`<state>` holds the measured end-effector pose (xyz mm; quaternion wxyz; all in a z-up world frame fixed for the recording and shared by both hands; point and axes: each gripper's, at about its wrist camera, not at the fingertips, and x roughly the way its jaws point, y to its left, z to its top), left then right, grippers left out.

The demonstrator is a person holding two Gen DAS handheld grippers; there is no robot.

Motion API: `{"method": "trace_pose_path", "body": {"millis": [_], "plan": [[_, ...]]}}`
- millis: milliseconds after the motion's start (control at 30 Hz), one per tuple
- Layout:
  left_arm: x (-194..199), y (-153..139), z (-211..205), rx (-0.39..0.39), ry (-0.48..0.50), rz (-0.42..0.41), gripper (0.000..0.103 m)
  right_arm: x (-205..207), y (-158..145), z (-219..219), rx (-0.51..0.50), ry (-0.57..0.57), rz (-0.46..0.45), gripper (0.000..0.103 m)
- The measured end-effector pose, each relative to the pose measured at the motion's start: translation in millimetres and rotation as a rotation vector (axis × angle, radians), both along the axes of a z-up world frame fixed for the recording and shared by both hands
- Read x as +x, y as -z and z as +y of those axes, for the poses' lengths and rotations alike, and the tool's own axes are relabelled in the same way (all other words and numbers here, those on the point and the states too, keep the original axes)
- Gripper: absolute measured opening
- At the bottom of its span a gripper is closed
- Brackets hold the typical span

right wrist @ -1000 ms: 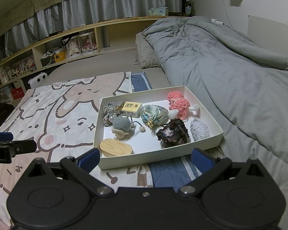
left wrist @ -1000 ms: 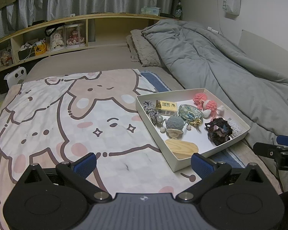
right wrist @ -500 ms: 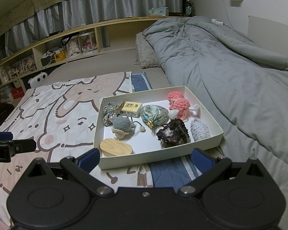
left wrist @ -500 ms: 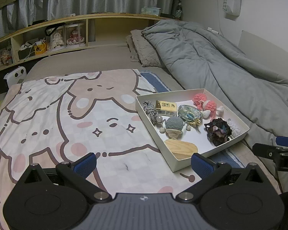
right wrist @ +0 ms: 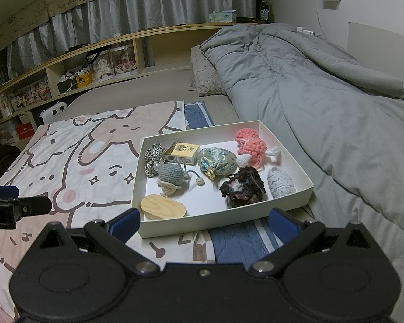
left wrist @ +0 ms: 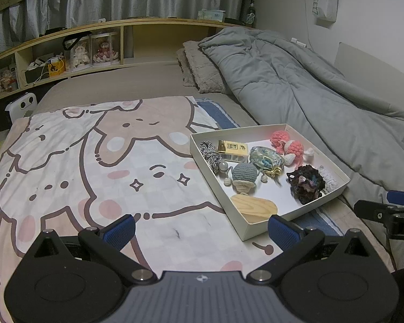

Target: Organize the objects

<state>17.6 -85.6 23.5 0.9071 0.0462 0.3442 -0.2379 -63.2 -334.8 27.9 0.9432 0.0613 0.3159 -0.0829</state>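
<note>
A shallow white box (right wrist: 296,196) (left wrist: 220,196) lies on the bed with several small things in it: a wooden oval (right wrist: 163,206), a grey crochet toy (right wrist: 171,174), a yellow carton (right wrist: 183,152), a blue-green pouch (right wrist: 216,160), pink crochet balls (right wrist: 251,145), a dark crochet piece (right wrist: 242,187), a grey knit bundle (right wrist: 280,183) and a striped cord (right wrist: 153,156). My right gripper (right wrist: 204,222) is open just short of the box's near wall, holding nothing. My left gripper (left wrist: 200,228) is open over the blanket, left of the box's near corner.
A cartoon-print blanket (left wrist: 80,167) covers the bed's left half. A rumpled grey duvet (right wrist: 323,102) lies right of the box, a pillow (left wrist: 199,67) behind it. A wooden shelf (left wrist: 94,43) with dolls and clutter runs along the headboard.
</note>
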Motion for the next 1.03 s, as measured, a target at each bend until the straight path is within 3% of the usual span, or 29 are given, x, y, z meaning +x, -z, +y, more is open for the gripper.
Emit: {"method": "trace_pose_path", "body": {"millis": [1033], "plan": [[-1.6,-0.7,-1.2,-0.009,0.011,0.007,0.103,0.1,0.6,-0.2,0.001,0.001,-0.001,0.103]]}}
